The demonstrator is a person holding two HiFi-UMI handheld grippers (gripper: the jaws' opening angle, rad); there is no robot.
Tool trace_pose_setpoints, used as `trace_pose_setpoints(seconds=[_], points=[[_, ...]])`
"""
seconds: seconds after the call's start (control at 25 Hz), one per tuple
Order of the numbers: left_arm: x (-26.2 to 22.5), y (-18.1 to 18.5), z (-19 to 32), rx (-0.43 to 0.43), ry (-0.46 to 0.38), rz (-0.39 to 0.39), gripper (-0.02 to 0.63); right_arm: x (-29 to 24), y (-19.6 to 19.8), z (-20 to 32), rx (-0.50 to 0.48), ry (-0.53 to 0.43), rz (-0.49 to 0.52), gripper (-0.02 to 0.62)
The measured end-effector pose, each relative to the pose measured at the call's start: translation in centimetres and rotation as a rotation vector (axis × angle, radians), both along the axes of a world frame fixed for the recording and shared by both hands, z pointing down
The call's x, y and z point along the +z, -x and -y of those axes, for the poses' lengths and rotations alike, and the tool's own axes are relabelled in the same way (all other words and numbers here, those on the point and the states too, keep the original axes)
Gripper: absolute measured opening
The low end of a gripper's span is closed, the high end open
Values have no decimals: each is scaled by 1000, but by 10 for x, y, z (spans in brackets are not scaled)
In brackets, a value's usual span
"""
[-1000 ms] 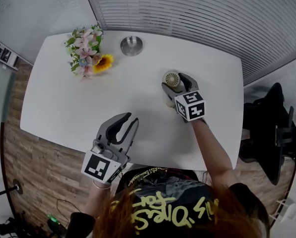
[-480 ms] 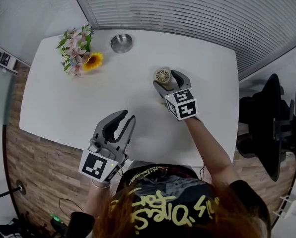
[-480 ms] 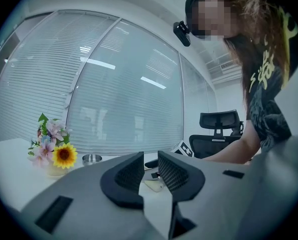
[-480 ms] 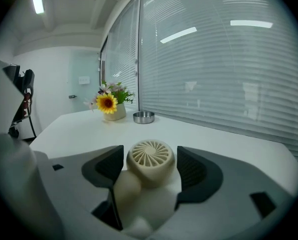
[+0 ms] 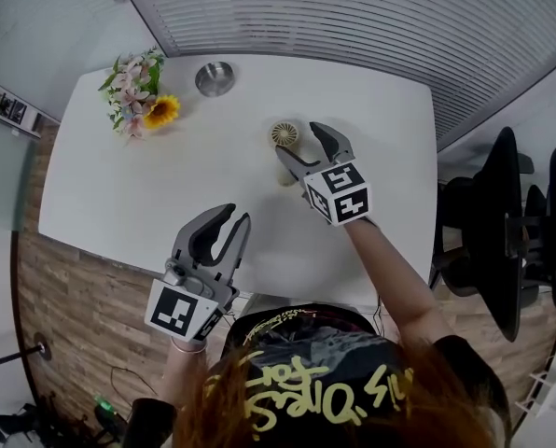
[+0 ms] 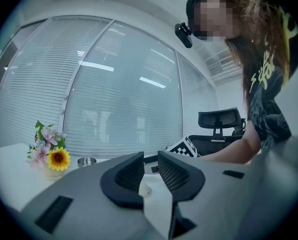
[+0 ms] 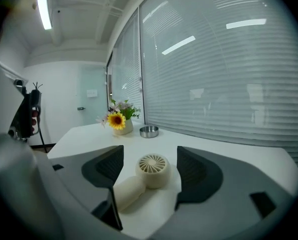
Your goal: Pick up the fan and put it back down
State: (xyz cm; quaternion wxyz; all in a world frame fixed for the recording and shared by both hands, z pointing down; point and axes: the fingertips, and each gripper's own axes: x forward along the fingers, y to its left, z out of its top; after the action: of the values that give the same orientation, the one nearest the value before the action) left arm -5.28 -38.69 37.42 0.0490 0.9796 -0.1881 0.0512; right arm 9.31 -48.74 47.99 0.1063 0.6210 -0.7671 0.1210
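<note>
A small cream hand fan (image 5: 284, 135) lies on the white table (image 5: 119, 185), round grille up and handle toward me. In the right gripper view the fan (image 7: 153, 170) rests between the two jaws, and neither pad touches it. My right gripper (image 5: 298, 141) is open, wide around the fan and slightly above it. My left gripper (image 5: 236, 217) hovers over the table's near edge, well left of the fan. Its jaws (image 6: 150, 160) are a narrow gap apart with nothing held between them.
A vase of flowers with a sunflower (image 5: 136, 101) and a small metal bowl (image 5: 215, 78) stand at the table's far left. Window blinds run behind the table. A black office chair (image 5: 502, 241) stands off the right side.
My right gripper has drawn back and risen from the fan, which stays in place on the table. The left gripper has shifted a little, its jaws unchanged.
</note>
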Motion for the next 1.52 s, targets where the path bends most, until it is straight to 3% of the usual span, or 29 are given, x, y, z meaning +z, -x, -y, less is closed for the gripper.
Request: trace_pose_setpoints(seconds=[0.36,0.8,1.04,1.16,1.52], points=[[-13,-27,-21,-12,-40,-34,74,-74,-10,-57,-49,-217,-58,316],[-33,-63,-60,-11,-82,-76,74,-137,-29,-153,-125,-398,-47,314],[-48,-81,-81,0,-98,-138,74,-149,-49,-203,-129,-436,-11,314],[-40,-86,-90,-10,-90,-90,74,-146,-61,-219,-116,-431,3,314],[-44,-98,-110,-31,-96,-105,74,-146,-84,-248,-113,-422,11,314]])
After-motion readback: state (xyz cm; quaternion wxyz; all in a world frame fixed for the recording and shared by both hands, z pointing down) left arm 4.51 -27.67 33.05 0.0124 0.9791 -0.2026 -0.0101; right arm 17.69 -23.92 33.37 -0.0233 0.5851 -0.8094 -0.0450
